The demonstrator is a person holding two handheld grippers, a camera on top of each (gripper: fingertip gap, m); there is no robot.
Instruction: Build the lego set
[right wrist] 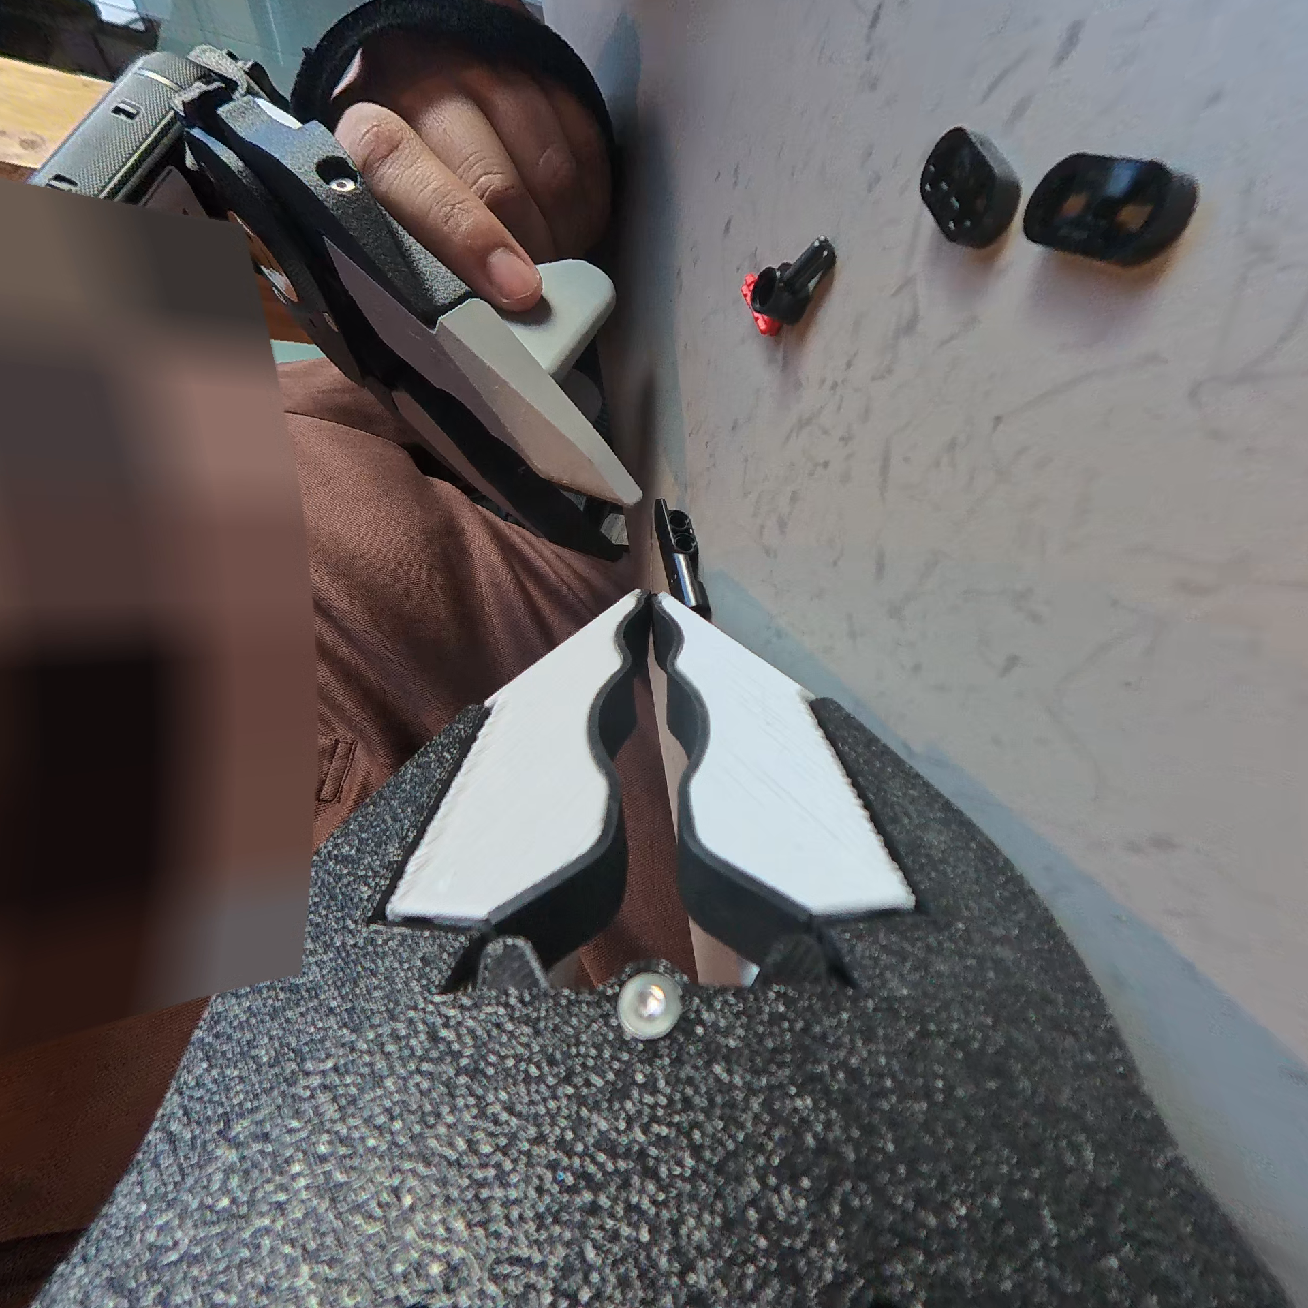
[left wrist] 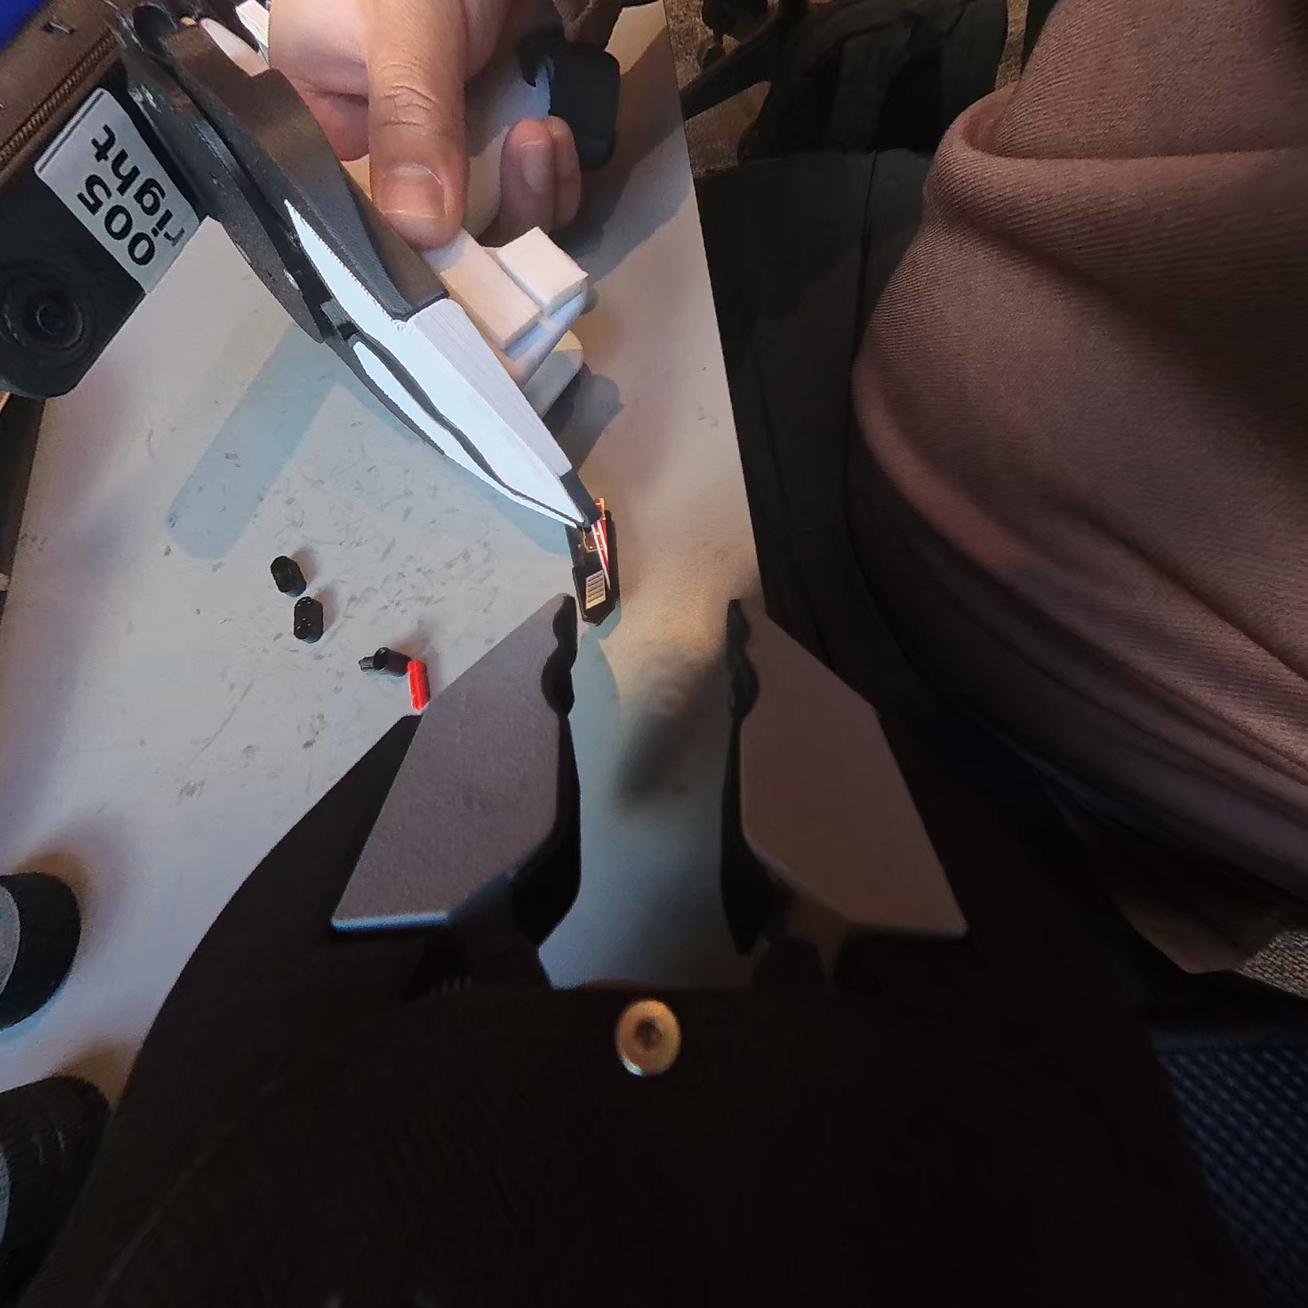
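Nearest, the left gripper [left wrist: 647, 616] gapes wide beside a black lego assembly [left wrist: 597, 575] on the table [left wrist: 177, 743], which the narrowed right gripper [right wrist: 650, 598] seemingly pinches.

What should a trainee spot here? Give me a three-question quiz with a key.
1. True or false: the left gripper is shut.
2. What does the right gripper pinch? A) a red pin B) a black piece at the edge of the table C) nothing
3. Fill in: the two loose rounded pieces are coloured ___.

Key: 1 false; 2 B; 3 black.
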